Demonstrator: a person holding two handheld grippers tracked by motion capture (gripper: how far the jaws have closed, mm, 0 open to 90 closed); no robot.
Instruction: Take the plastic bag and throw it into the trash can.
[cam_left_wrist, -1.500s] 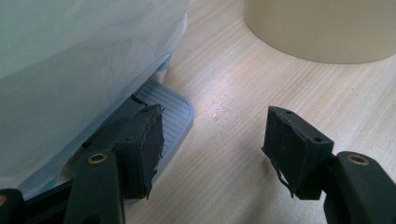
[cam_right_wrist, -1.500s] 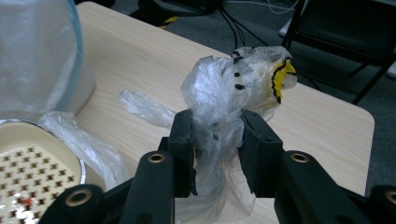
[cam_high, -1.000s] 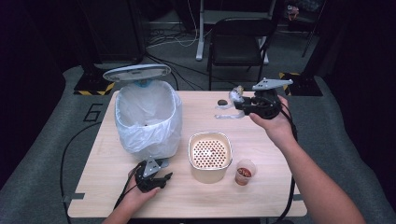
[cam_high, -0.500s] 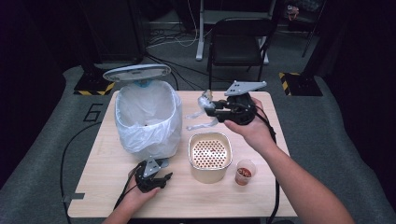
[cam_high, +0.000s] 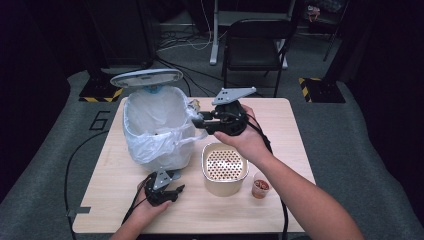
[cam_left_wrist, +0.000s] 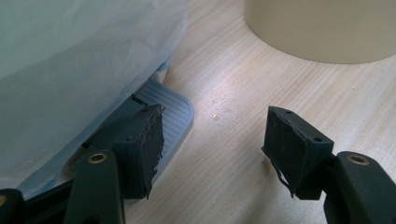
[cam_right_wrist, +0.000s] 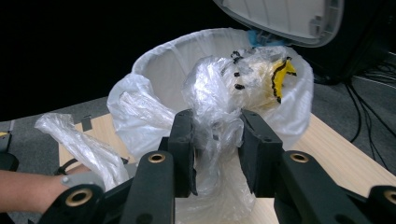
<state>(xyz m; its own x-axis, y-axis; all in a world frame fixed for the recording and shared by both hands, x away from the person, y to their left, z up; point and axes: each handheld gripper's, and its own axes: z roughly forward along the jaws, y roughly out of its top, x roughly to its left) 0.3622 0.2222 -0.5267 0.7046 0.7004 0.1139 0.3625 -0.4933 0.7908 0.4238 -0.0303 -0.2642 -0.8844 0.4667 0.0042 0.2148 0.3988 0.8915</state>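
Note:
A pedal bin (cam_high: 155, 125) with a white liner stands at the table's left, its grey lid (cam_high: 146, 78) tipped up. My right gripper (cam_high: 196, 119) is shut on a crumpled clear plastic bag (cam_right_wrist: 233, 79) with yellow and black marks, held at the bin's right rim. The right gripper view shows the pads (cam_right_wrist: 184, 149) squeezing that bag just in front of the bin mouth. My left gripper (cam_high: 172, 192) lies low on the table in front of the bin. Its jaws stand apart with nothing between them, and the left one rests on the grey ribbed pedal (cam_left_wrist: 173, 109).
A beige container (cam_high: 225, 167) with a perforated top sits at the table's middle front, with a small cup (cam_high: 260, 186) of brown bits to its right. A dark chair (cam_high: 255, 45) stands behind the table. Cables run across the grey floor.
My right gripper has carried the plastic bag leftward from the table's back right to the bin's rim. The left gripper has stayed on the pedal.

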